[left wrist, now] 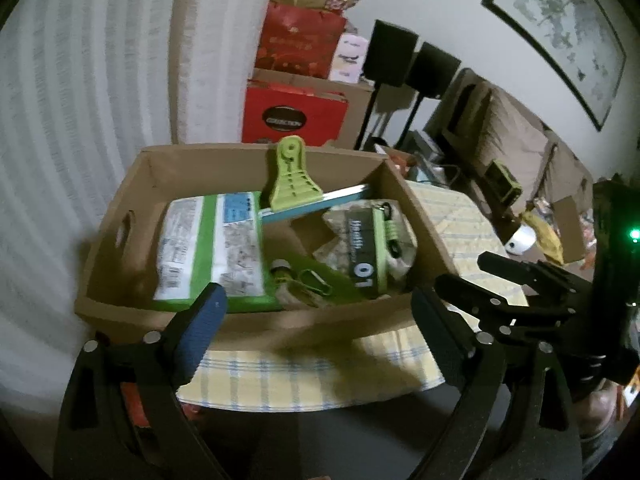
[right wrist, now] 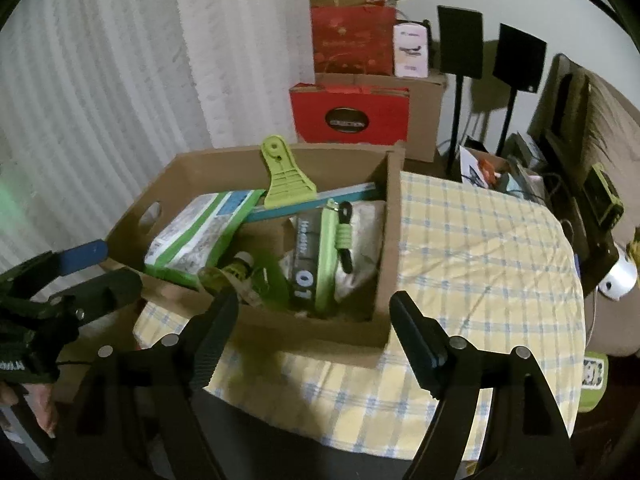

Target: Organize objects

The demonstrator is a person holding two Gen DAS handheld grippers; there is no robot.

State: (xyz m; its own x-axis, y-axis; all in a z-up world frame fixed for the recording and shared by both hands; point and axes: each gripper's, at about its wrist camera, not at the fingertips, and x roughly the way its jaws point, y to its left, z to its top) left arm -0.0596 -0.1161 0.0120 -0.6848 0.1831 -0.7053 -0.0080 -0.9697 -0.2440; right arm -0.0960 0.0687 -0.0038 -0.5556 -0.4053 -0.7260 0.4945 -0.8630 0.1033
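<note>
Both the left gripper [left wrist: 316, 312] and right gripper [right wrist: 314, 320] gape, holding nothing. In the cardboard box [right wrist: 384, 248], a dark pack [right wrist: 306, 256] reads "01". The red bag [right wrist: 352, 116] behind says "COLLECTION".

My left gripper [left wrist: 316, 320] is matte black plastic with angular fingers; one pad [left wrist: 202, 330] is ribbed blue rubber; round silver pins sit at the finger joints; my right gripper [right wrist: 312, 340] is the same black build, with a serrated dark pad [right wrist: 214, 344] and silver pins; a green light [left wrist: 634, 234] glows on its body; bare skin of my hand [right wrist: 42, 410] shows beneath the left one
</note>
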